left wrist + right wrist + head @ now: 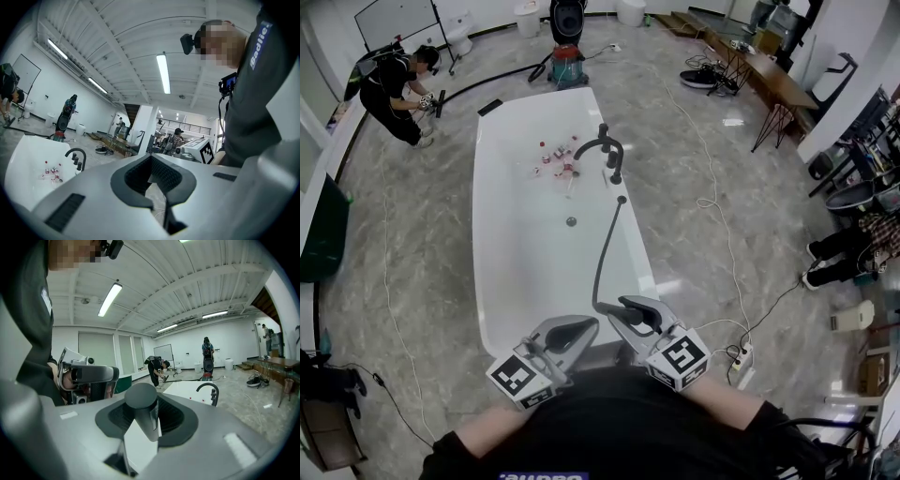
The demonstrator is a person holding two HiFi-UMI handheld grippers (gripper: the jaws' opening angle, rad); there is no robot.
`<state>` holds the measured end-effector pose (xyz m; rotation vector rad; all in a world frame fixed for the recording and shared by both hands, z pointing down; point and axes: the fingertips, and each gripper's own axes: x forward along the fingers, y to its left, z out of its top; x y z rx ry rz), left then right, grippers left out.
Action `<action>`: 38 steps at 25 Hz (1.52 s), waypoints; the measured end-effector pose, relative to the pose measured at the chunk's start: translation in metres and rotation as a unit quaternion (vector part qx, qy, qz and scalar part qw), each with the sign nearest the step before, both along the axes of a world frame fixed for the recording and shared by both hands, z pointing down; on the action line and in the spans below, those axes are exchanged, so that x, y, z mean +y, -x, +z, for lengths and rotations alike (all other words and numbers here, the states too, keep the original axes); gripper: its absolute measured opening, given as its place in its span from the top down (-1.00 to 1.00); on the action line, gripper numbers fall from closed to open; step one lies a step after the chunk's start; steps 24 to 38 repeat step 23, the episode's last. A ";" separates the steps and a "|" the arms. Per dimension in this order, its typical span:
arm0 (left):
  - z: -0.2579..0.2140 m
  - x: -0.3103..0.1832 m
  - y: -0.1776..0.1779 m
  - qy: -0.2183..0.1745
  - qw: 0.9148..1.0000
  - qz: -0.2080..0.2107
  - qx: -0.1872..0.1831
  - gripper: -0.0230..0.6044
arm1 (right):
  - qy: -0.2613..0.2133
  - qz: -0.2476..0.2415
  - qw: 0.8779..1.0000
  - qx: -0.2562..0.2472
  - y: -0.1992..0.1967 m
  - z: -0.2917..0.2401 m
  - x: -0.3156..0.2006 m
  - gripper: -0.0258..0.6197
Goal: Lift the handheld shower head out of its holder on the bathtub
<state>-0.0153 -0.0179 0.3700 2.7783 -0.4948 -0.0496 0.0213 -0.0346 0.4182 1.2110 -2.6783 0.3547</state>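
The white bathtub (506, 234) lies ahead of me, with a black faucet (609, 150) on its right rim. From the rim a black hose (605, 248) runs back to the shower head (609, 311), a dark grey cylinder with a round end (140, 408). My right gripper (628, 314) (150, 416) is shut on that handle, held over the near end of the tub. My left gripper (572, 333) (152, 176) hangs beside it to the left, its jaws together and nothing between its pads. The holder cannot be made out.
Several small bottles (558, 159) lie in the tub beyond the drain (571, 221). A person (398, 89) crouches at the far left and a red vacuum (567, 61) stands behind the tub. Cables and a power strip (741, 361) lie on the floor to the right.
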 end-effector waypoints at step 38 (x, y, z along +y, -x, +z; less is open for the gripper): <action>0.000 0.007 -0.004 0.000 1.000 0.008 -0.004 0.93 | 0.002 0.008 1.000 -0.007 -0.008 -0.002 0.000 0.55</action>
